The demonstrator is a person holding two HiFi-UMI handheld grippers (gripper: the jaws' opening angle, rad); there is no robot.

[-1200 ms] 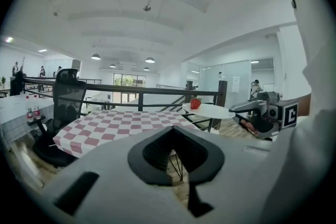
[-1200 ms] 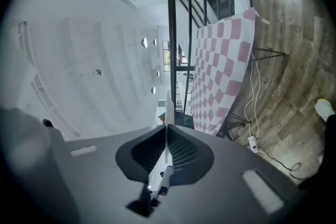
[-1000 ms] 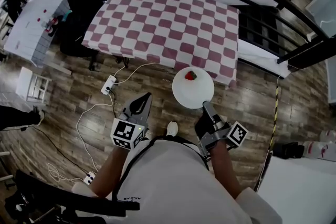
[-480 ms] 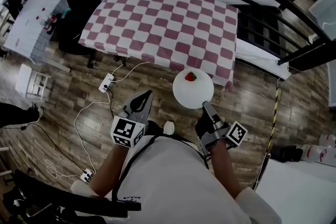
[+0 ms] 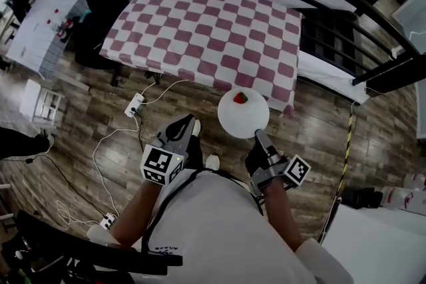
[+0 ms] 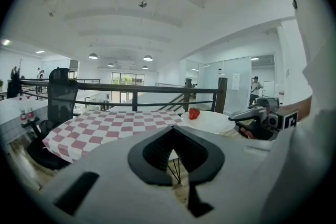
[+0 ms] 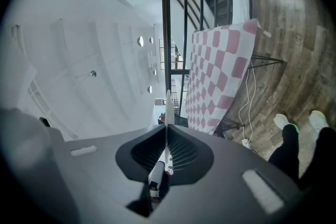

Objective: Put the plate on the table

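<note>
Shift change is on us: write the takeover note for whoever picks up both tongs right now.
Left tongs: shut, empty, held low in front of the body.
Right tongs: shut on the near rim of the white plate, which carries a strawberry.
Plate: in the air by the near right corner of the checked table, not on it.
Done: plate in grip, up at the table's edge.
Left: move it over the table, set it down flat, release.
</note>
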